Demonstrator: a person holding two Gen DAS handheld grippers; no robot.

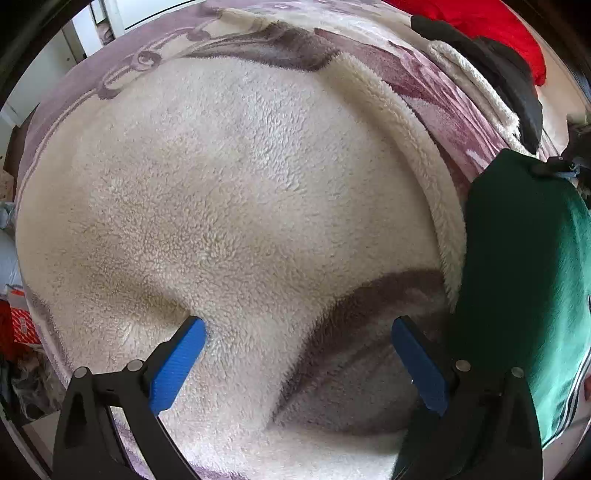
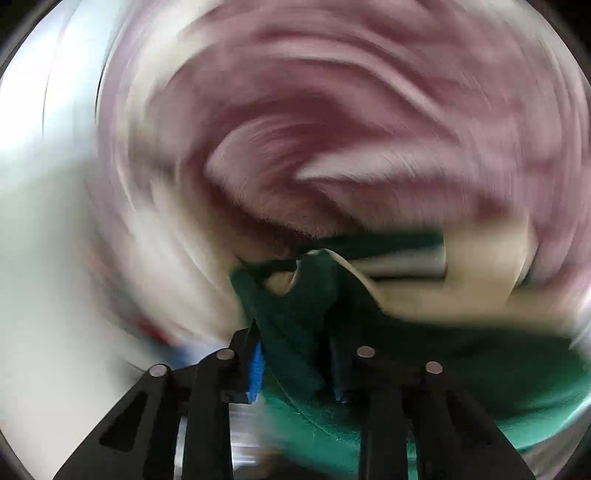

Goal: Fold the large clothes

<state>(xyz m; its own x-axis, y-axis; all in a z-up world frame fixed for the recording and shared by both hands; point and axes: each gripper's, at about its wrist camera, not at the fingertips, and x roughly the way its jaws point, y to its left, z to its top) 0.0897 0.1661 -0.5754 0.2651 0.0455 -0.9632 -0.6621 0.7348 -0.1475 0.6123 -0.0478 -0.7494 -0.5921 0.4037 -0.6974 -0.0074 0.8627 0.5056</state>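
A green garment (image 1: 524, 266) with white stripes hangs at the right of the left wrist view, held up at its top corner by the right gripper (image 1: 565, 170). In the right wrist view the right gripper (image 2: 295, 347) is shut on a bunched fold of the green garment (image 2: 291, 306); the background there is motion-blurred. My left gripper (image 1: 299, 332) is open and empty, its blue pads (image 1: 177, 365) spread just above the bed, left of the garment.
A cream fleece blanket (image 1: 229, 192) lies over a purple patterned bedspread (image 1: 436, 96). A dark garment (image 1: 491, 62) and a red one (image 1: 491, 22) lie at the far right. A red-and-white box (image 1: 22, 325) sits off the bed's left edge.
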